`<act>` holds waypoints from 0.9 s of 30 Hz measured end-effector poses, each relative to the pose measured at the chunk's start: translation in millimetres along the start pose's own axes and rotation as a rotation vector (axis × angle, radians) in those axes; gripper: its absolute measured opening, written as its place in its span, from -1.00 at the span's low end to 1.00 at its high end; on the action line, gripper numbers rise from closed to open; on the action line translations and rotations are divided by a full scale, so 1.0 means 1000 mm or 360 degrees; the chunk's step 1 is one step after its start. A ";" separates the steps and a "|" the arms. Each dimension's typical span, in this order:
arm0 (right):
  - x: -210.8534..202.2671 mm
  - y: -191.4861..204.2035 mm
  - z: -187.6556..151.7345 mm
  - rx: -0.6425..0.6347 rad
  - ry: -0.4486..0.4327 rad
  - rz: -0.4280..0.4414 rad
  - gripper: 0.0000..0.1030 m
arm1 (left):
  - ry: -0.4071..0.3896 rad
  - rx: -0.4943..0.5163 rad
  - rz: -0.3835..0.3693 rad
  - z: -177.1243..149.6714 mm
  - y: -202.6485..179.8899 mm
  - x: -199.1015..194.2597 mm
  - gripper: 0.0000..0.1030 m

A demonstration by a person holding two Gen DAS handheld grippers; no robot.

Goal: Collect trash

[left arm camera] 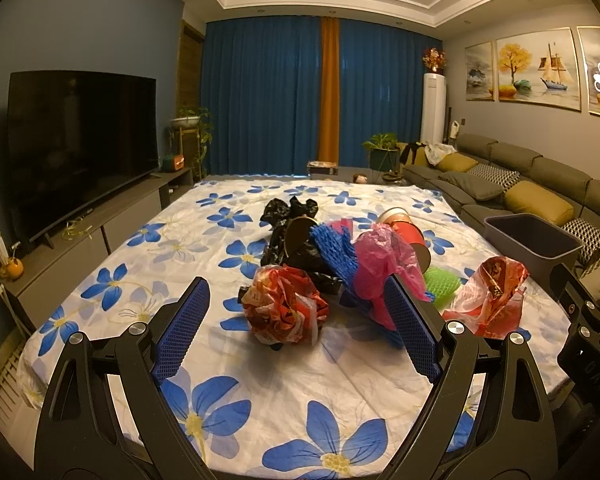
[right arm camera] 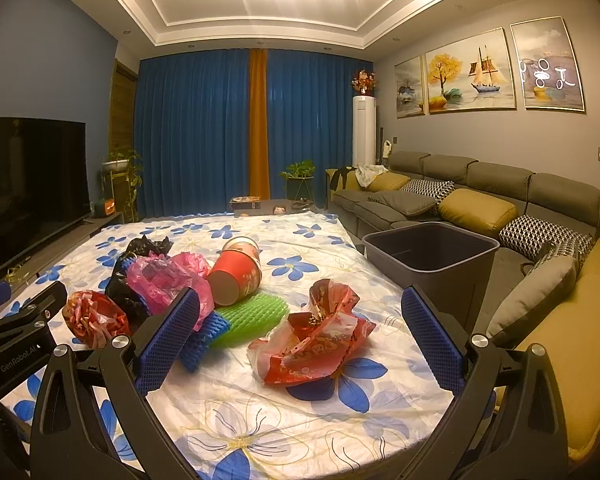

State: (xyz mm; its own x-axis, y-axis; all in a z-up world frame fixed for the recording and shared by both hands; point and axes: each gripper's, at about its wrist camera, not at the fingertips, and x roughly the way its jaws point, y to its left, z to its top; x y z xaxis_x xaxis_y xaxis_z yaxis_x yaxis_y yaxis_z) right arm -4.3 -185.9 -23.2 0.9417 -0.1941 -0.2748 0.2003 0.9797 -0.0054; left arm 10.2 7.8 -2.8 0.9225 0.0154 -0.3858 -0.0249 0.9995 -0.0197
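Observation:
A pile of trash lies on the flowered table (left arm camera: 260,392): a crumpled red wrapper ball (left arm camera: 286,310), a black bag (left arm camera: 290,236), blue foam net (left arm camera: 336,250), a pink bag (left arm camera: 384,256), a red paper cup (right arm camera: 236,274), green foam net (right arm camera: 248,320) and a second red wrapper (right arm camera: 316,340). My left gripper (left arm camera: 296,292) stands open, its fingers on either side of the red ball and just short of it. Over the table's near right part, my right gripper (right arm camera: 300,304) is open too, with the second red wrapper between and ahead of its fingers.
A dark grey bin (right arm camera: 432,260) stands off the table's right edge, beside a long sofa (right arm camera: 480,200) with cushions. A TV (left arm camera: 80,140) on a low cabinet runs along the left. The left gripper's body (right arm camera: 16,344) shows at the right wrist view's left edge.

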 end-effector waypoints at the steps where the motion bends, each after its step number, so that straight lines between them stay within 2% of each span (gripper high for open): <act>1: 0.001 0.000 0.000 0.0002 0.0002 0.0001 0.90 | 0.0001 0.0001 0.0001 0.000 0.000 0.001 0.69; 17: 0.002 -0.001 0.001 0.0000 0.0001 0.0001 0.90 | 0.0003 0.0000 -0.0001 -0.001 0.000 0.004 0.69; 27: 0.007 -0.002 -0.002 0.0003 0.0001 -0.0005 0.90 | -0.0048 0.0028 0.0054 -0.005 -0.003 0.009 0.69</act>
State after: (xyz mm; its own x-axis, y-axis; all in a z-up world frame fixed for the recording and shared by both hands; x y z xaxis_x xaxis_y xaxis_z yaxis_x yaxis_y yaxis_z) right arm 1.3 -189.0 -26.5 0.9410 -0.1968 -0.2752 0.2035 0.9791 -0.0043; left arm 16.4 4.7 -10.8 0.9324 0.0501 -0.3578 -0.0501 0.9987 0.0093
